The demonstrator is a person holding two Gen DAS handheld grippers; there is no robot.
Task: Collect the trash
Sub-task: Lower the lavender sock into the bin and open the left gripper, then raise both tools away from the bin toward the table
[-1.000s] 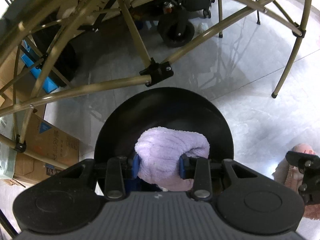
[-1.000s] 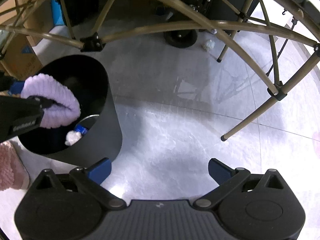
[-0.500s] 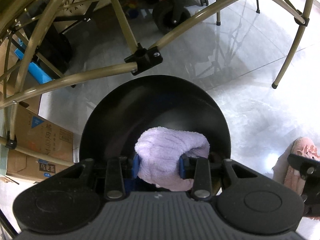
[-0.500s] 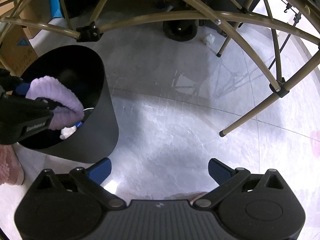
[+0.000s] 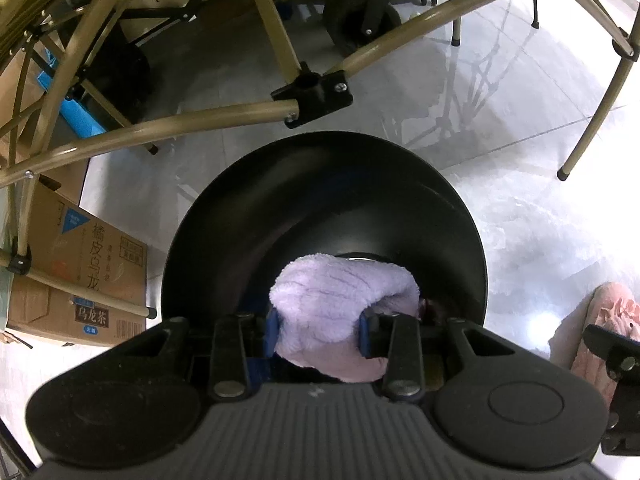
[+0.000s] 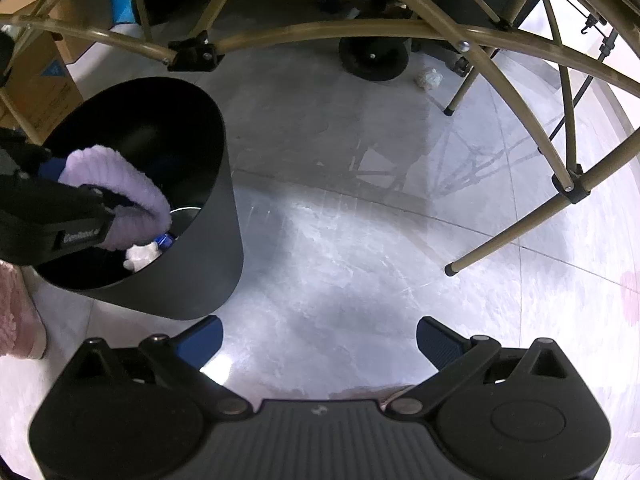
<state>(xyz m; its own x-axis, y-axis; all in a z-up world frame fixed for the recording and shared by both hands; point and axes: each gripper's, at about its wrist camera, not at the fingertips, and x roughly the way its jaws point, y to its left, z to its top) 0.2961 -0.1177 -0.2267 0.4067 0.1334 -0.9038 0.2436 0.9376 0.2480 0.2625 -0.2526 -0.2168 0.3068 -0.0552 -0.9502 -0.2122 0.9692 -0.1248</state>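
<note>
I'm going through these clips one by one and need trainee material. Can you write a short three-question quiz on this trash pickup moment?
1. True or false: the purple fluffy cloth lies on the floor.
2. What does the right gripper hold? A) crumpled paper B) nothing C) a bottle
3. Fill in: the left gripper hangs over the black ____.

Key: 1. False: it sits between the left gripper's fingers, whose jaws are opening. 2. B. 3. Bin; white crumpled paper already lies inside.
</note>
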